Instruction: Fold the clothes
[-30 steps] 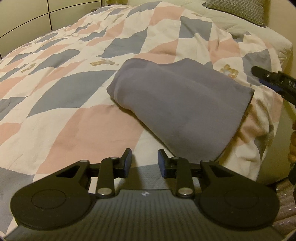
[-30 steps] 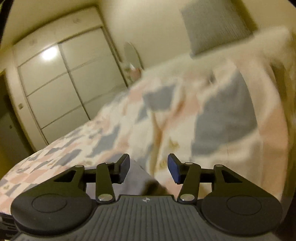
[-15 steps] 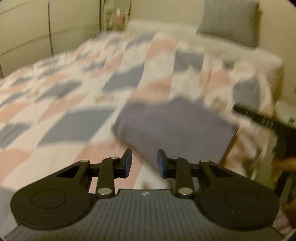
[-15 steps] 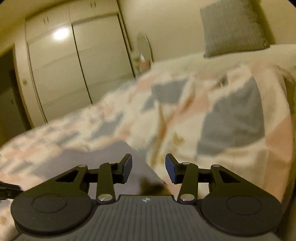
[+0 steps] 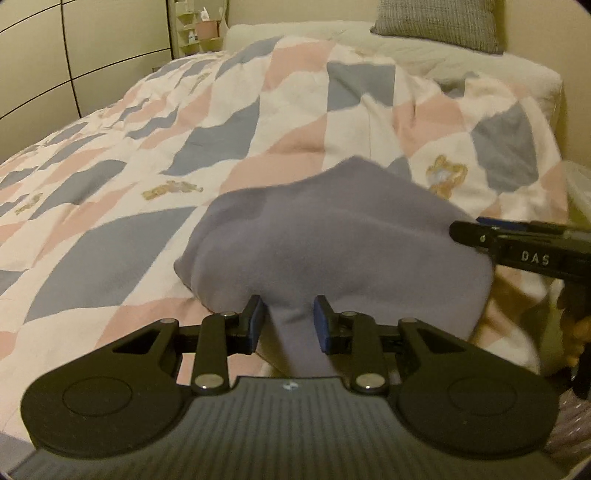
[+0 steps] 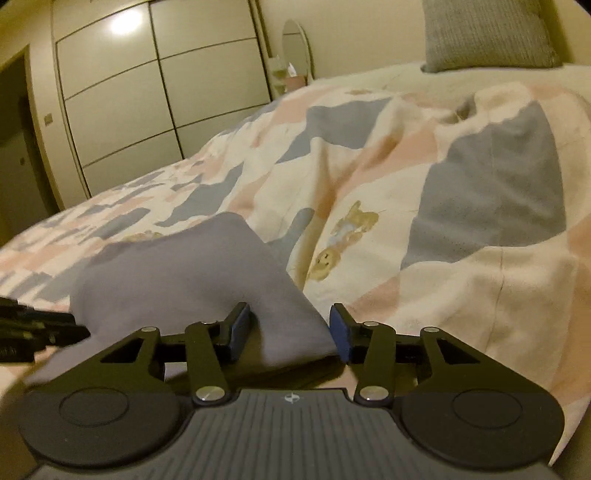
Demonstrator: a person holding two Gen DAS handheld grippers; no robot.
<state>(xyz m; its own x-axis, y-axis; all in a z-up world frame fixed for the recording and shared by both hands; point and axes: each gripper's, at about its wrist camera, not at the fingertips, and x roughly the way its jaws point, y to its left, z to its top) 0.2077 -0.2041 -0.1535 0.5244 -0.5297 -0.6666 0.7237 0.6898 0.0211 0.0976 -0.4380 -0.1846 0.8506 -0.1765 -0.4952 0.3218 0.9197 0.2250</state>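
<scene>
A folded grey-purple garment (image 5: 332, 243) lies near the bed's right corner on the patterned quilt. My left gripper (image 5: 288, 323) is open, its jaws on either side of the garment's near edge. In the right wrist view the same garment (image 6: 184, 273) sits low and left. My right gripper (image 6: 290, 334) is open too, with the cloth's near right corner between its blue pads. The right gripper (image 5: 517, 247) shows from the side at the right of the left wrist view, level with the garment's right edge. The left gripper's tip (image 6: 37, 328) enters at the left edge of the right wrist view.
The quilt (image 5: 184, 147) has pink, grey and cream patches and covers the bed. A grey pillow (image 5: 439, 22) lies at the head. Wardrobe doors (image 6: 147, 92) stand along the far side. The bed's edge drops off at the right (image 5: 554, 184).
Both grippers have come forward and down to the garment's near edge. Cloth now sits between each pair of open jaws, where before they hung clear of it.
</scene>
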